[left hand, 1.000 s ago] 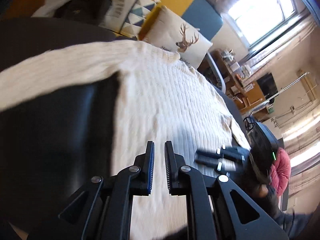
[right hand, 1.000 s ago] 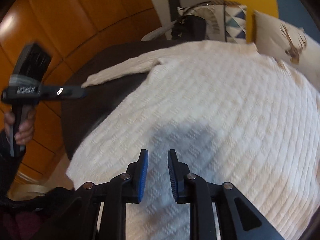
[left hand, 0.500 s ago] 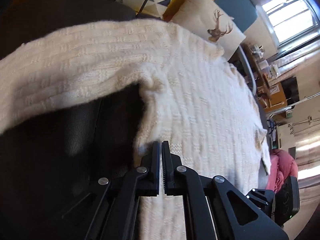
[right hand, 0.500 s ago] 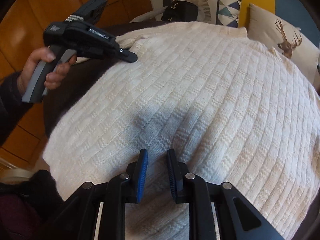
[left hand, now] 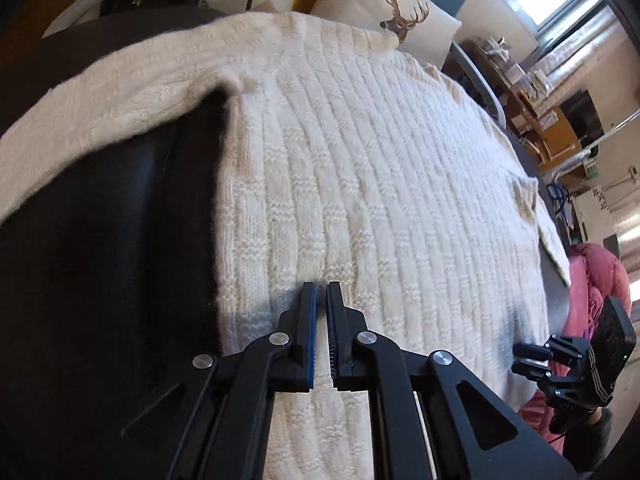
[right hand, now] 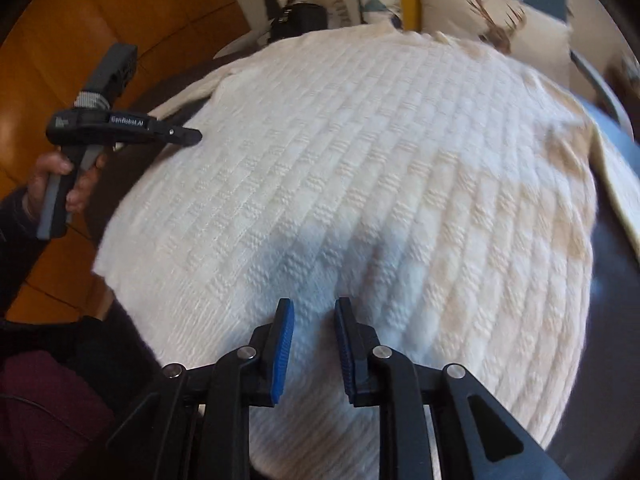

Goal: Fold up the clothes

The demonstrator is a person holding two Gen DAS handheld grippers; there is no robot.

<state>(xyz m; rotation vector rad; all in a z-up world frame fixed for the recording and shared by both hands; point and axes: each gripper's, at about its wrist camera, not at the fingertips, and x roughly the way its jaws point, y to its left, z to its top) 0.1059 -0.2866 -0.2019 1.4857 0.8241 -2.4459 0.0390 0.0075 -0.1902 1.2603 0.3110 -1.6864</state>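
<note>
A cream cable-knit sweater [left hand: 400,184] lies spread flat on a dark table [left hand: 100,240], one sleeve [left hand: 100,96] stretching off to the left. My left gripper [left hand: 321,292] is low over the sweater's body, just inside its left side edge. Its jaws are nearly together and no fold is raised between them. The right wrist view shows it [right hand: 192,136] in a hand at the sweater's [right hand: 360,180] left side. My right gripper [right hand: 314,308] hovers open over the sweater near its hem, with nothing between the fingers. The left wrist view catches it [left hand: 532,360] at the lower right.
Cushions, one with a deer print [left hand: 400,12], and a black bag [right hand: 300,20] sit beyond the sweater's collar. An orange wooden wall [right hand: 100,40] is on the left. A pink garment [left hand: 600,276] and a cluttered desk [left hand: 552,128] lie to the right.
My left gripper closed at the sweater's side edge, then slid inward over the body. The right gripper stayed open and shifted slightly over the hem area.
</note>
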